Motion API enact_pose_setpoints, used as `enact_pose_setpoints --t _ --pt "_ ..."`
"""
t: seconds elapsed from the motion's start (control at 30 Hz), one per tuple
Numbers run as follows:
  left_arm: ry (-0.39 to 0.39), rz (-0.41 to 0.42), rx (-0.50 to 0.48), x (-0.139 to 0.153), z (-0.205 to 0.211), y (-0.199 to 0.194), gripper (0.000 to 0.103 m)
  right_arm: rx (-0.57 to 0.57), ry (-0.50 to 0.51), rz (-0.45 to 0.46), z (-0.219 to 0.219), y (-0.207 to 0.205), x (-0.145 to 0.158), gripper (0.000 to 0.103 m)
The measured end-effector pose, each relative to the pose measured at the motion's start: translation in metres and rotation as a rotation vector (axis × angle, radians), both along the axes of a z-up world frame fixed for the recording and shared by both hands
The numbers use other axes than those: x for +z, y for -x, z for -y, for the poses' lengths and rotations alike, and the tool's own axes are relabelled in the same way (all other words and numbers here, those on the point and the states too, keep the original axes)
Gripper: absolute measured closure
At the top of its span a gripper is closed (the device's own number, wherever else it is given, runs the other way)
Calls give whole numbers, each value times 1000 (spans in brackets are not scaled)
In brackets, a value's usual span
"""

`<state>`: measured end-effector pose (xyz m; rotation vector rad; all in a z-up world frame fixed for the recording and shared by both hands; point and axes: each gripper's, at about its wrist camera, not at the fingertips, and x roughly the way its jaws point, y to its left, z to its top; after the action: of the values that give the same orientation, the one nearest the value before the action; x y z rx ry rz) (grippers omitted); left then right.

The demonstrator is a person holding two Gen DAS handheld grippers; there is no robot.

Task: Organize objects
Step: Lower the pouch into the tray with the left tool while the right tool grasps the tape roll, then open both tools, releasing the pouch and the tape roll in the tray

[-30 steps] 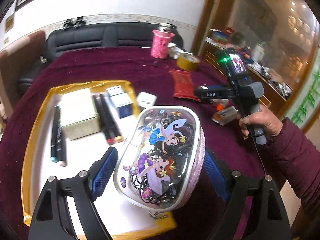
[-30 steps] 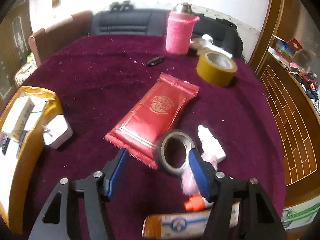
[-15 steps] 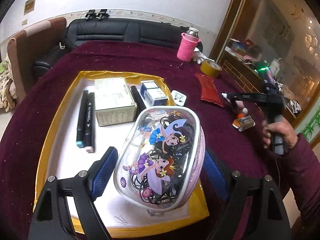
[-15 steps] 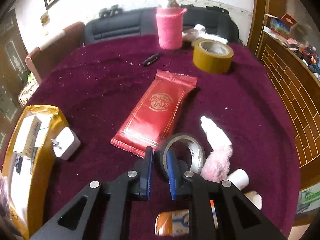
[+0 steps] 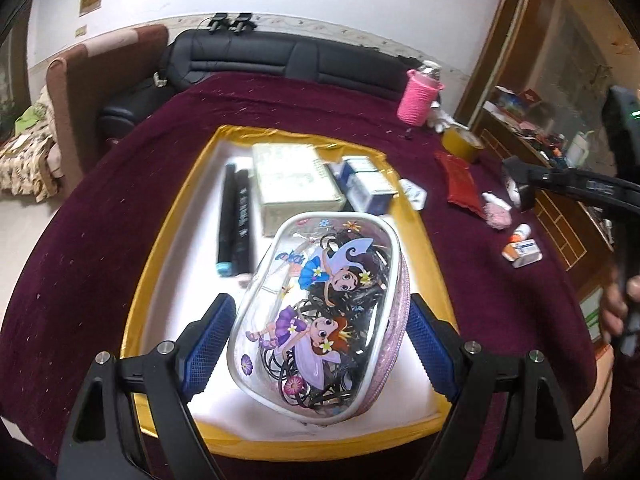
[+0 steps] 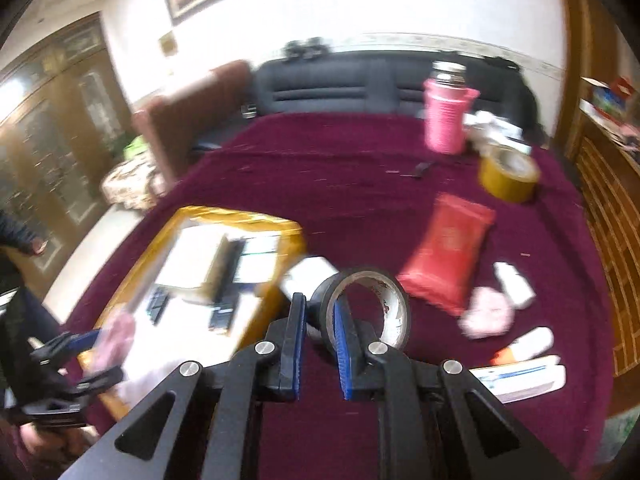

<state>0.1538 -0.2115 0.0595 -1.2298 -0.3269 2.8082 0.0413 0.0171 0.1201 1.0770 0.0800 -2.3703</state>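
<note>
Right gripper [image 6: 320, 332], pinching the wall of the black tape roll [image 6: 366, 308] above the cloth, should carry it level to the gold tray [image 5: 280, 444]; left gripper [image 5: 316, 344] clasps the cartoon pouch [image 5: 320, 320] over it.

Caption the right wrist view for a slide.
Right gripper shut on the black tape roll, lifted above the maroon tablecloth beside the gold-rimmed tray.

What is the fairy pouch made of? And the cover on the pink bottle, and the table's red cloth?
The fairy pouch looks like clear glossy plastic: dark hair ties show through it and light glints off it. Its edge looks like glittery pink fabric. The pink bottle cover seems knitted or woven, with ribbed rows. The table cloth looks like soft matte velvet, holding bits of lint.
</note>
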Motion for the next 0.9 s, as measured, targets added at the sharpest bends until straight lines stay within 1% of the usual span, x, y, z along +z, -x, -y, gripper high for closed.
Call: enact_pose_setpoints --t 0.1,0.2,0.37,0.5,0.6,0.7,0.9 --pt "4 21 29 -7 11 -3 19 71 9 21 30 -16 -5 88" --pt "-3 42 46 -15 22 -3 18 137 8 50 60 -30 -17 88" --pt "3 70 71 -27 34 2 18 194 -12 109 96 -42 -43 87" --pt "20 81 75 -32 37 10 19 204 -41 142 113 -44 -62 87" --pt "18 91 69 -32 35 17 19 202 -61 164 120 -45 -73 87" --pt "-4 95 58 -32 32 24 18 190 -82 179 122 -46 -83 87" --pt "-19 101 72 -31 30 37 18 142 -94 203 115 -33 -92 87"
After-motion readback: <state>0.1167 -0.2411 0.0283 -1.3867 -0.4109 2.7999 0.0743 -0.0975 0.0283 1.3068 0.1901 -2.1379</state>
